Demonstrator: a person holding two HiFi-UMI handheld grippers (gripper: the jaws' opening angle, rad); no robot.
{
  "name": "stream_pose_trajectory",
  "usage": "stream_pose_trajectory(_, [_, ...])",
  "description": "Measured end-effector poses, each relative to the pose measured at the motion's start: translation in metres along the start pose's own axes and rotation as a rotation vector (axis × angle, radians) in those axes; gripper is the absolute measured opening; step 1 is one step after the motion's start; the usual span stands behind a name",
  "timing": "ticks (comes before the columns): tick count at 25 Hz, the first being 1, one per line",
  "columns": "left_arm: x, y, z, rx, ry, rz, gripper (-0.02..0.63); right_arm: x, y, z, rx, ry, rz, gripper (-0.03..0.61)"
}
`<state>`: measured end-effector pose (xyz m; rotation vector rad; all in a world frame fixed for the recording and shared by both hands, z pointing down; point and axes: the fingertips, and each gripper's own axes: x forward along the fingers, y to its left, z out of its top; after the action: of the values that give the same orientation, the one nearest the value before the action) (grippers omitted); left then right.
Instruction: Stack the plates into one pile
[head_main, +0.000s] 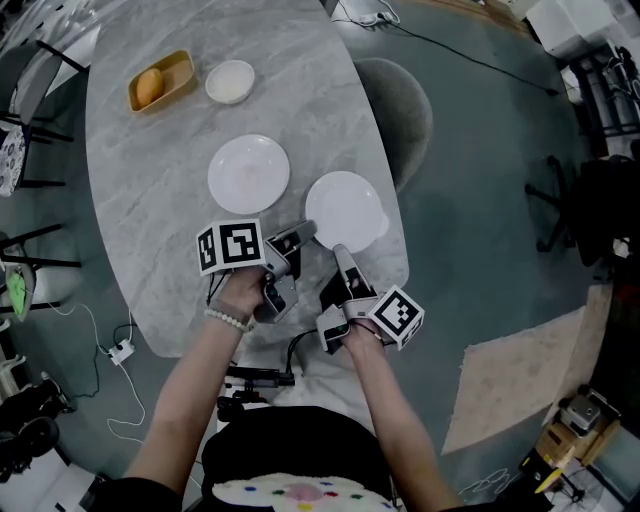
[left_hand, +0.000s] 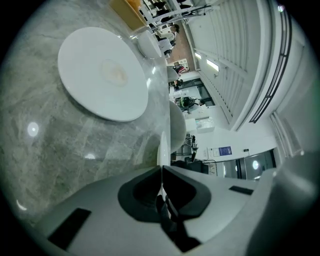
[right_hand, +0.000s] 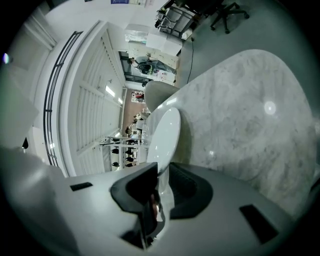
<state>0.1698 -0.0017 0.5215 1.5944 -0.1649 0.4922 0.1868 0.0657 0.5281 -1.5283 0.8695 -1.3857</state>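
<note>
Two white plates are on the grey marble table (head_main: 150, 230). The left plate (head_main: 248, 173) lies flat by itself, and it also fills the upper left of the left gripper view (left_hand: 102, 72). The right plate (head_main: 346, 210) sits near the table's right edge. My left gripper (head_main: 303, 234) is shut on its near-left rim, where the plate (left_hand: 162, 147) shows as a thin white sliver between the jaws. My right gripper (head_main: 340, 253) is at its near rim. There the plate (right_hand: 165, 135) runs edge-on between the jaws, and both pads seem to touch it.
A yellow tray (head_main: 178, 72) holding an orange fruit (head_main: 149, 86) stands at the table's far left, with a small white bowl (head_main: 230, 81) beside it. A grey chair (head_main: 400, 110) is pushed in at the table's right side. Cables lie on the floor by the near edge.
</note>
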Motion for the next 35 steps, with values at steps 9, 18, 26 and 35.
stream_pose_trajectory(9, [-0.009,-0.011,0.000,0.053,-0.036,-0.037,0.023,-0.003,0.013,0.000,-0.055,0.009,0.011,0.063])
stream_pose_trajectory(18, [-0.031,-0.013,0.021,0.040,-0.127,-0.065,0.025,0.017,0.033,-0.010,-0.150,0.087,0.025,0.063])
stream_pose_trajectory(26, [-0.069,-0.001,0.049,0.007,-0.257,-0.045,0.029,0.049,0.052,-0.038,-0.206,0.218,0.021,0.063])
stream_pose_trajectory(35, [-0.102,0.014,0.064,-0.062,-0.410,-0.019,0.031,0.072,0.062,-0.065,-0.272,0.372,0.018,0.063])
